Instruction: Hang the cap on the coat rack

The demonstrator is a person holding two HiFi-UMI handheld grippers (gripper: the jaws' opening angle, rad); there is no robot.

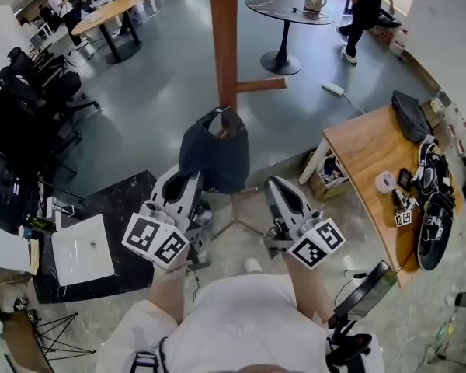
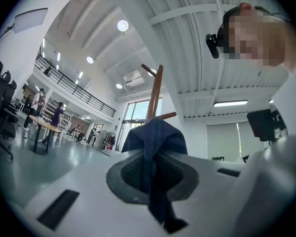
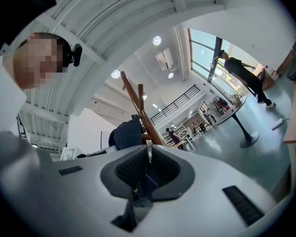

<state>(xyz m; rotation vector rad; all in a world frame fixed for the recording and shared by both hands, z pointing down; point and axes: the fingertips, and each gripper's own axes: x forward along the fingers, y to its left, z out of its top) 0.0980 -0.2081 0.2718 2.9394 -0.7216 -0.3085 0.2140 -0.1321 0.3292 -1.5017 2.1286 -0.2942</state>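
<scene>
Our left tool (image 2: pixel 150 172) is clamped on a fold of the dark blue cap (image 1: pixel 214 158), which hangs just in front of the coat rack (image 1: pixel 224 45). Our right tool (image 3: pixel 147 169), jaws nearly together, sits beside the cap's right edge. The nearest peg (image 1: pixel 261 85) juts rightward above the cap, so we judge the left tool must lift up and forward

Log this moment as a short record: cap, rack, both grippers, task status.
cap: dark blue cap, held up close to the rack's pole
coat rack: wooden coat rack; side peg bare
left gripper: left gripper shut on the cap's fabric
right gripper: right gripper jaws together, beside the cap; whether it grips the cap is unclear
status: cap not yet on a peg
</scene>
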